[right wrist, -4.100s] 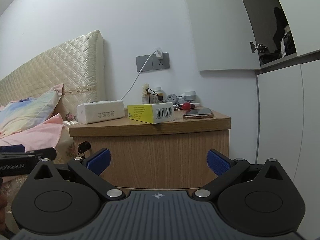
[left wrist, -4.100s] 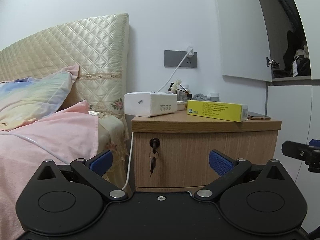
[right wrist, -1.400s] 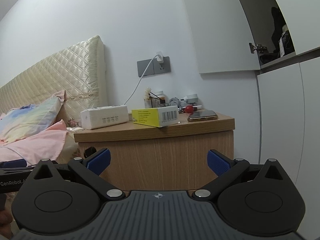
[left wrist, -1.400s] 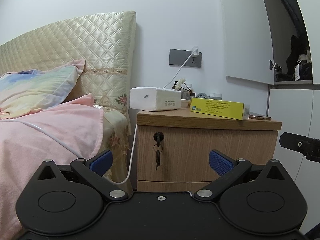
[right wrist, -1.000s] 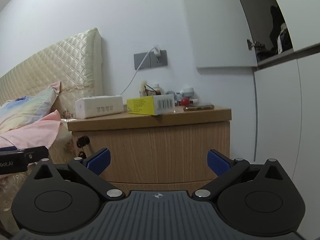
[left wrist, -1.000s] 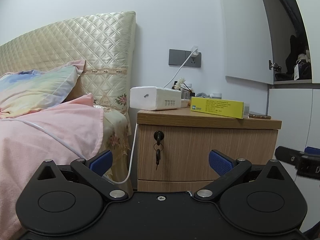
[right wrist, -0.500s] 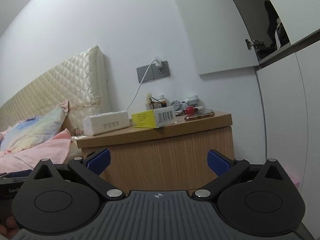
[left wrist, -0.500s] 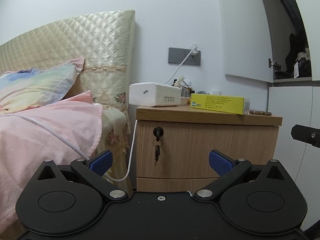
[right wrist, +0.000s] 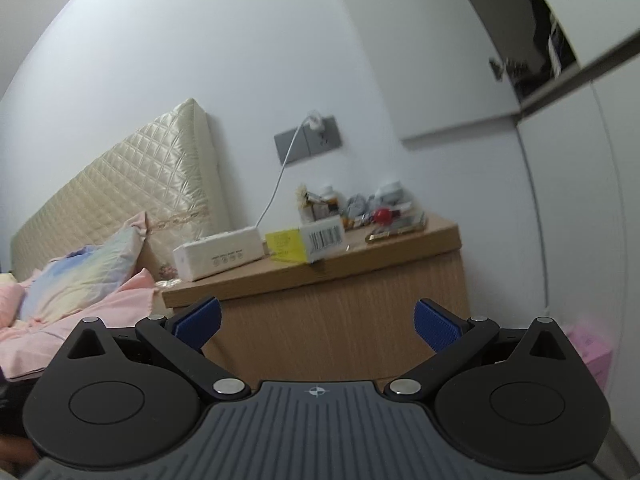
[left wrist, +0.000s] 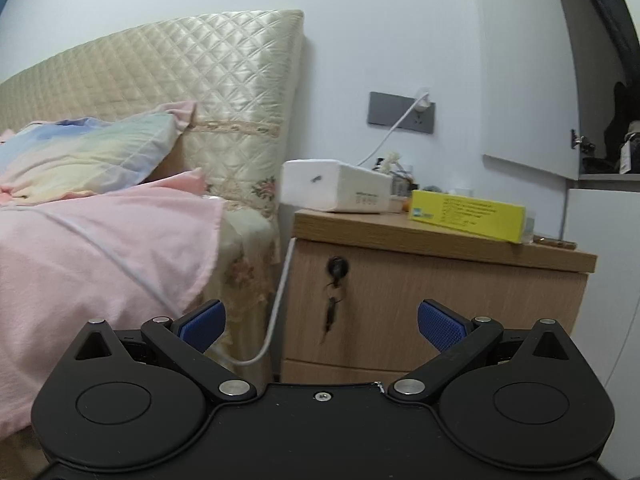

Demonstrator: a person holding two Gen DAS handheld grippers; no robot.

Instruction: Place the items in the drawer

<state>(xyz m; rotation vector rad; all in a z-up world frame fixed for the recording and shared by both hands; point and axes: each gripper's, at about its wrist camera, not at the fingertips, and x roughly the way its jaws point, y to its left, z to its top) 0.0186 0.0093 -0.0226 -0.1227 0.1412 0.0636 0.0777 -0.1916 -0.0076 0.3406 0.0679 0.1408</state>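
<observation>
Facing a wooden nightstand (left wrist: 432, 292) beside a bed (left wrist: 100, 248), both tongs are spread wide and hold nothing. The left tongs (left wrist: 320, 320) point at the nightstand front, where the drawer (left wrist: 460, 300) is closed, with a key (left wrist: 332, 312) hanging from its lock at about 12 o'clock between the blue fingertips (left wrist: 202, 320). The right tongs (right wrist: 316, 322) see the same nightstand from a tilted angle, its front filling the gap between the fingers.

On the surface (right wrist: 360, 256) lies a yellow box (left wrist: 468, 214), long side toward the left camera and its barcode end toward the right one. At 9 o'clock from it, just beside, sits a white tissue pack (left wrist: 336, 190). A phone (right wrist: 396, 230) lies flat at 3 o'clock from the box, near the far edge. Behind them, by the wall, stands a cluster of small items, too blurred to name, with something round and red (right wrist: 382, 214) among them.

A white cable (left wrist: 384, 140) runs from a grey wall socket (left wrist: 400, 112) down toward the tissue pack. A pink blanket (left wrist: 92, 240) and a pastel pillow (left wrist: 80, 160) rest against a quilted cream headboard (left wrist: 180, 88).
</observation>
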